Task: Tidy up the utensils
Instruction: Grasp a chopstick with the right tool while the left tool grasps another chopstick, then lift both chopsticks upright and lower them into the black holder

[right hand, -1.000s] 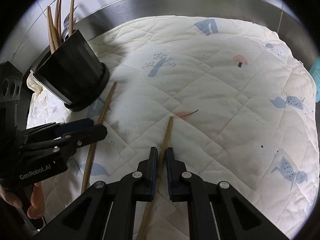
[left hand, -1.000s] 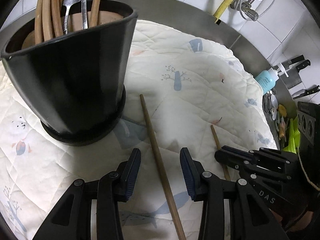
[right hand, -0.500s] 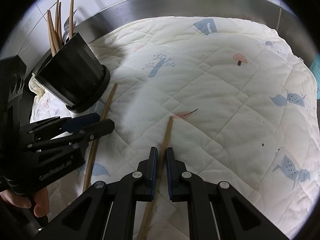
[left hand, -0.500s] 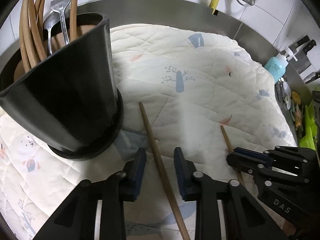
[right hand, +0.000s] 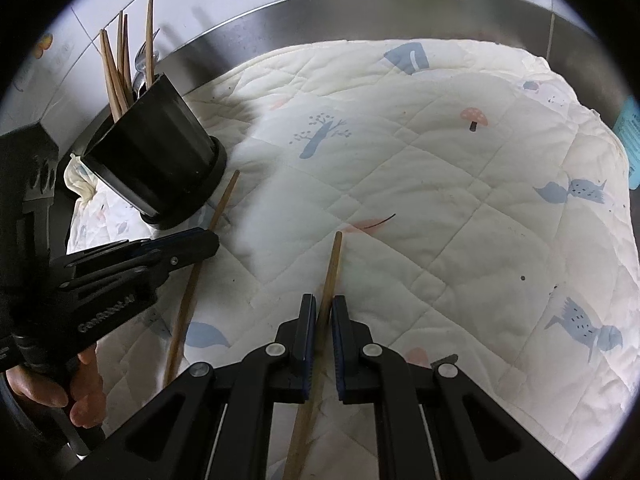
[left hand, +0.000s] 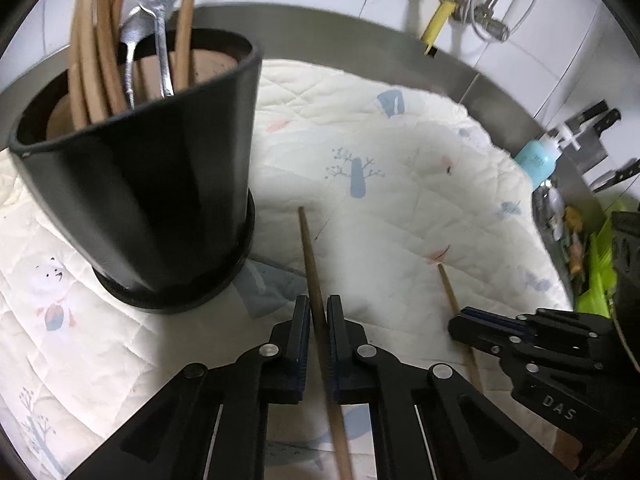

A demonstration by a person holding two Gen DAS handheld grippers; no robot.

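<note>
On my left wrist view the black holder point(left hand: 148, 184) fills the 10 o'clock area, standing on the quilted mat point(left hand: 400, 208). It is packed with wooden chopsticks point(left hand: 92, 48) and a metal spork point(left hand: 158, 4), all leaning out of its rim. Just right of the holder's base, one loose chopstick point(left hand: 310, 256) lies on the mat, its tip toward 12 o'clock. My left gripper point(left hand: 319, 312) has its fingers clamped on that stick, pads pressing it from both sides near its middle. Farther right, at 4 o'clock, I see my right gripper point(left hand: 464, 320) closed over the second chopstick point(left hand: 448, 284), whose tip pokes out toward 11 o'clock. At 2 o'clock a blue bottle point(left hand: 536, 162) stands at the steel rim point(left hand: 500, 92), with knives point(left hand: 600, 114) on the wall behind it.

On my right wrist view, a hand point(right hand: 80, 396) sits at 8 o'clock under the left gripper point(right hand: 212, 240), which lies across the first chopstick point(right hand: 188, 300). The holder point(right hand: 156, 164) stands at 10 o'clock, touching nothing but the mat point(right hand: 460, 220); the stick's far end stops just beside its base. In the centre, my right gripper point(right hand: 324, 308) grips the second chopstick point(right hand: 330, 268), fingers shut on it, the tip pointing to 12 o'clock. Both sticks lie flat on the mat, well apart from each other.
</note>
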